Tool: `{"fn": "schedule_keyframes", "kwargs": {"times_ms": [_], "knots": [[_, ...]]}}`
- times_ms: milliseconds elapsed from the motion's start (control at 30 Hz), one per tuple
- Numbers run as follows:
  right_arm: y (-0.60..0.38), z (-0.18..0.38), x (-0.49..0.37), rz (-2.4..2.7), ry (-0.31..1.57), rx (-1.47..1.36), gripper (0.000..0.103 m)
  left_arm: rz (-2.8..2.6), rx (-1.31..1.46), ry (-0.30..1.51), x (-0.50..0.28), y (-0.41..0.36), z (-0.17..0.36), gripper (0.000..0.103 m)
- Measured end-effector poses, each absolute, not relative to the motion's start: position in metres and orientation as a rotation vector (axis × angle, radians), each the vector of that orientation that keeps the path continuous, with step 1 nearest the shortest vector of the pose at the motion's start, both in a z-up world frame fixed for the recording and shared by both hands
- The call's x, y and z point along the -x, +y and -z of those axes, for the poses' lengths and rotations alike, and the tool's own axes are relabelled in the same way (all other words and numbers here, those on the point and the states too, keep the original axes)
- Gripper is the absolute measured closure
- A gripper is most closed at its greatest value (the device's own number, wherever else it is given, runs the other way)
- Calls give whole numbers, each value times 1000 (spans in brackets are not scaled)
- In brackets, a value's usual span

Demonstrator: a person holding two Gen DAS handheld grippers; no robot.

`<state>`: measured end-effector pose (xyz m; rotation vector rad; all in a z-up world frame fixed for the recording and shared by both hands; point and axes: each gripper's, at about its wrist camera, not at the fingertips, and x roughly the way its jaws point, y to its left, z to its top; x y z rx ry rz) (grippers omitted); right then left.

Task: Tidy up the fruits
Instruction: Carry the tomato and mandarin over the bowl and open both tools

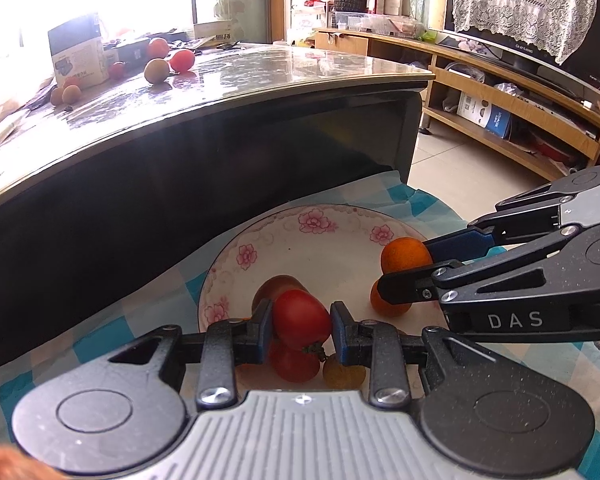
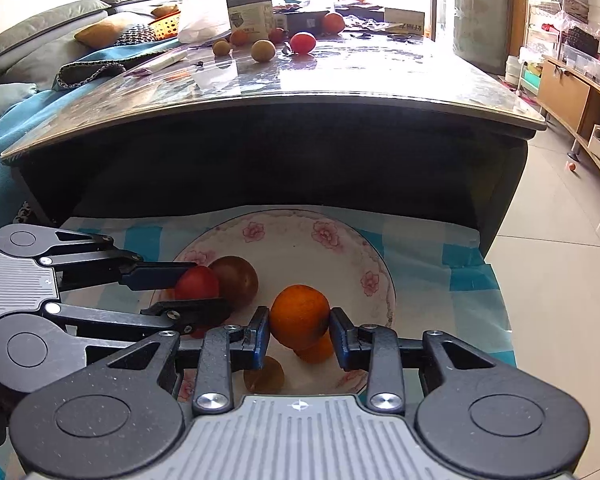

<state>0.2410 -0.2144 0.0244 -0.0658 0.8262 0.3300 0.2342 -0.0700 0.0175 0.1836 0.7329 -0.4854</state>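
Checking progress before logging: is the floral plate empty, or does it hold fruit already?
Not empty. The floral plate holds a brownish fruit, a yellowish one and another orange.

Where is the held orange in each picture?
Left wrist view: the orange sits right of centre, between the right gripper fingers.
Right wrist view: the orange is at lower centre, in that camera's own gripper.
Shared landmark: the flowered plate beneath it.
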Motion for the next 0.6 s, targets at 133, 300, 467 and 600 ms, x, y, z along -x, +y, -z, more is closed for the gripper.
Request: {"fn": "schedule_keyframes", "kwargs": {"times_ms": [133, 300, 467, 600], "knots": [[-215, -23, -242, -324, 823, 62, 74, 482, -190, 732, -235, -71, -17, 64], [-216, -21, -242, -319, 822, 60, 74, 479, -188, 732, -235, -71, -18, 64], [-216, -20, -243, -318, 825, 59, 74, 474, -184, 725, -235, -70, -20, 63], [-218, -19, -243, -315, 820, 51, 72, 476, -178, 714, -235, -68, -22, 63]]}}
